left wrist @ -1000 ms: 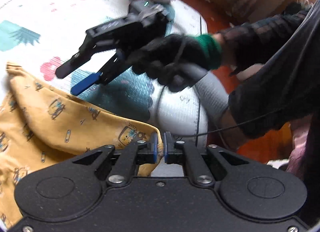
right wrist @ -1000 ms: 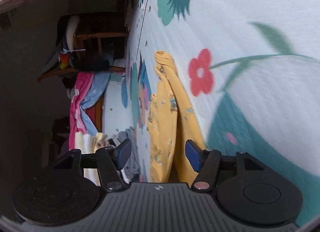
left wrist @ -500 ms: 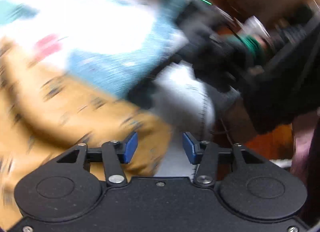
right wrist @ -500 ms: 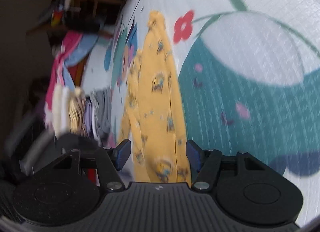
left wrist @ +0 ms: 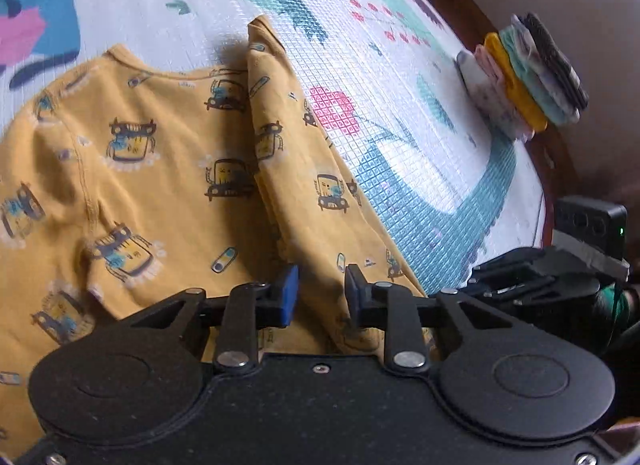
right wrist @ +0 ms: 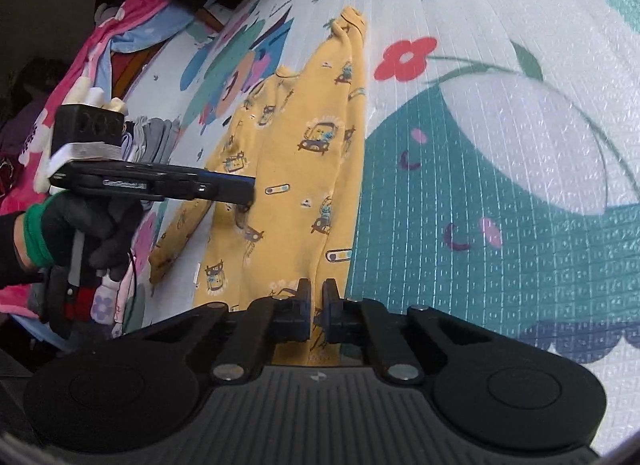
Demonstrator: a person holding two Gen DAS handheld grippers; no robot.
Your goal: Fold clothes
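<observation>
The yellow shirt (right wrist: 288,169) lay on the play mat (right wrist: 500,145), its long axis running away from the person, collar at the far end, one sleeve folded along its right edge. The right gripper (right wrist: 316,303) was clenched on the near hem. The left gripper (left wrist: 318,291) was closing over the cloth, not yet pinching it.

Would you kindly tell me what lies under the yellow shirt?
The yellow shirt lies flat on the patterned play mat, whose print shows around it. Whatever the cloth covers cannot be seen.
</observation>
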